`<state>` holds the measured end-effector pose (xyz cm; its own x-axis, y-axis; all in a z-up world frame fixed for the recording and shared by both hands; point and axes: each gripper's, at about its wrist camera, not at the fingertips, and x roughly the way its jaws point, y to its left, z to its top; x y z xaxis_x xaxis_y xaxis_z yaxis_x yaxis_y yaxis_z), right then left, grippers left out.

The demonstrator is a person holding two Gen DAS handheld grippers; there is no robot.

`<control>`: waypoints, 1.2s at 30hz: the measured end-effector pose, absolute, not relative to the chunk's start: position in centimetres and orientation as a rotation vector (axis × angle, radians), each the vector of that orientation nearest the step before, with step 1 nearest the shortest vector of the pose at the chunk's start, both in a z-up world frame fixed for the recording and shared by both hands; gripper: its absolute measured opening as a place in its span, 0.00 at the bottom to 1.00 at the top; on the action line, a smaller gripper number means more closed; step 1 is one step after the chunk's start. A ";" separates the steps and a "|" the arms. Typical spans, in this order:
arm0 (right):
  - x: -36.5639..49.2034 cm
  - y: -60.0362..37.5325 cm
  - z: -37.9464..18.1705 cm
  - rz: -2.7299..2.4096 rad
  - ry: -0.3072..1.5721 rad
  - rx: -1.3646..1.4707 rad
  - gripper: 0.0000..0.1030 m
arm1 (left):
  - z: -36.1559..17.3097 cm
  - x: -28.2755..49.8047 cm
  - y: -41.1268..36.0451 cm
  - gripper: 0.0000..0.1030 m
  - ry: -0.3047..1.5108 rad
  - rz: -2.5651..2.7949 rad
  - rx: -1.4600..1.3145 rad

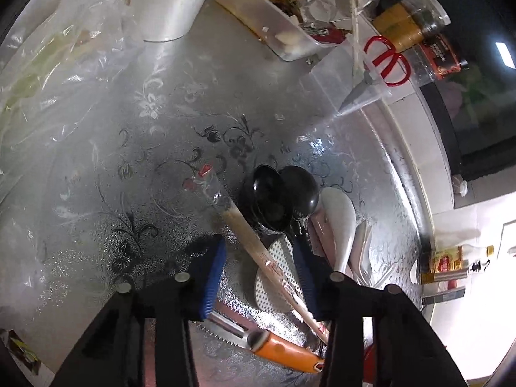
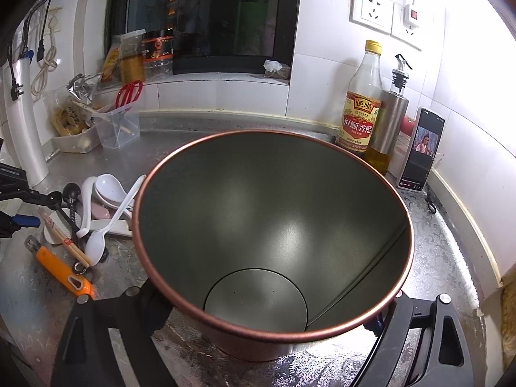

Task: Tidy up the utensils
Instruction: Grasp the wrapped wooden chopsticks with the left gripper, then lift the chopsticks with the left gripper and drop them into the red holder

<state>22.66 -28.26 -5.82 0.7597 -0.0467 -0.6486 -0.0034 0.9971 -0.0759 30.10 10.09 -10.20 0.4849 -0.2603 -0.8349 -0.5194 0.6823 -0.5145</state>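
Note:
A pair of chopsticks (image 1: 254, 245) in a clear wrapper lies slanted across a heap of utensils on the patterned steel counter (image 1: 145, 161). My left gripper (image 1: 259, 254) straddles it, blue pads (image 1: 213, 277) apart, the left one clear of the sticks. Beneath lie black spoons (image 1: 280, 193), a white spoon (image 1: 335, 213), a perforated white paddle (image 1: 274, 287) and an orange-handled serrated tool (image 1: 283, 351). My right gripper (image 2: 267, 332) is shut on a tall copper-rimmed metal canister (image 2: 274, 200), which is empty inside. The same heap (image 2: 96, 213) lies left of the canister.
A clear plastic box with red scissors (image 1: 387, 61) stands at the back beside a food tray (image 1: 274, 22). Plastic bags (image 1: 48, 96) crowd the left. A vinegar bottle (image 2: 361, 113), an oil bottle (image 2: 390, 122) and a lit phone (image 2: 422, 148) stand by the tiled wall.

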 end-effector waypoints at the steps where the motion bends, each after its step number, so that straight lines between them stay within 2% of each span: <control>1: 22.7 -28.3 -5.8 -0.023 0.707 -0.075 0.90 | -10.4 30.3 10.1 0.35 1.090 0.187 -0.860; 3: 22.7 -28.4 -5.8 -0.020 0.707 -0.075 0.90 | -10.8 30.6 10.1 0.30 1.097 0.197 -0.886; 10: 22.7 -28.4 -5.8 -0.017 0.704 -0.080 0.90 | -11.2 30.8 10.3 0.25 1.082 0.234 -0.938; 12: 22.7 -28.4 -5.9 -0.016 0.702 -0.082 0.90 | -11.4 30.8 10.3 0.16 1.089 0.245 -0.940; 17: 22.7 -28.4 -5.9 -0.015 0.703 -0.083 0.90 | -11.7 30.5 10.6 0.09 1.071 0.238 -0.972; 25: 22.8 -28.3 -5.9 -0.023 0.705 -0.080 0.90 | -10.7 29.5 10.9 0.08 1.027 0.195 -0.965; 36: 22.8 -27.7 -5.8 -0.043 0.716 -0.083 0.90 | -4.1 28.0 10.0 0.05 0.880 0.118 -0.792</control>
<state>22.79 -27.73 -5.75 0.7540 -0.0675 -0.6534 0.0106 0.9958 -0.0907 28.02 10.01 -4.07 0.6499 -0.2176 -0.7282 -0.4012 0.7155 -0.5719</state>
